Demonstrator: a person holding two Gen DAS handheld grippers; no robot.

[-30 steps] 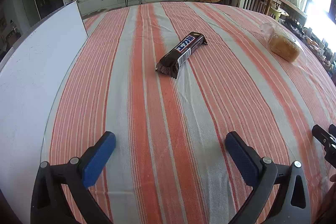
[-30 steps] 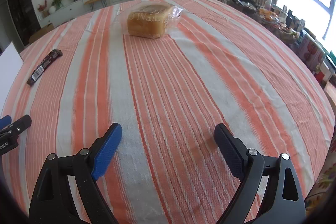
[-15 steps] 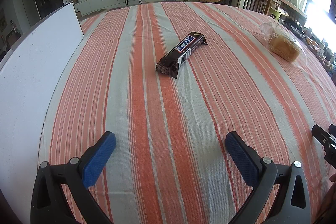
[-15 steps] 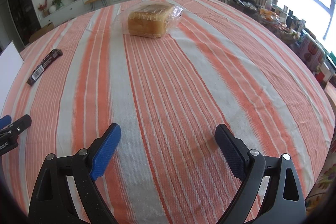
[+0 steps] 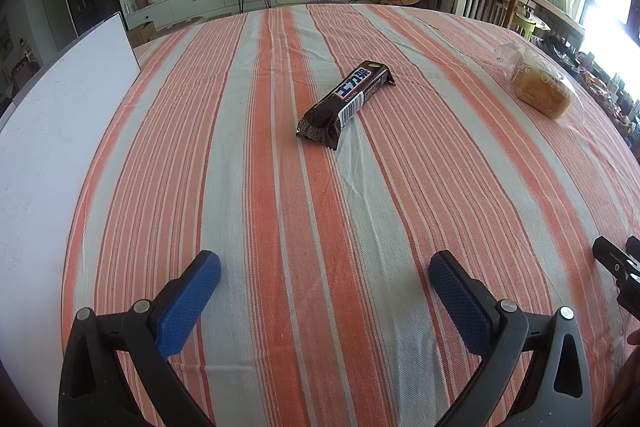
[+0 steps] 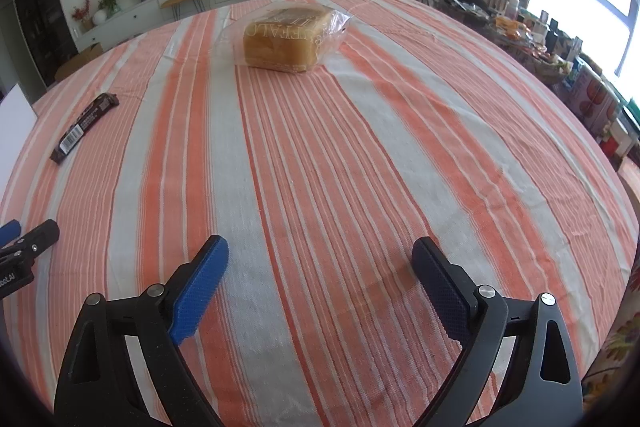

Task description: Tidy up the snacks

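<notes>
Left gripper (image 5: 324, 277): jaws spread wide, blue pads (image 5: 188, 307) facing inward, nothing between. Right gripper (image 6: 320, 265): likewise spread wide, holding nothing. Both held low, pointing forward, side by side, near each other.

- Bare striped cloth (image 5: 320, 211) lay between the left gripper (image 5: 324, 277) and the chocolate bar (image 5: 346, 103).
- The white board (image 5: 52, 131) bounded the left.
- The bagged bread (image 6: 286, 41) seemed reachable unobstructed.
</notes>
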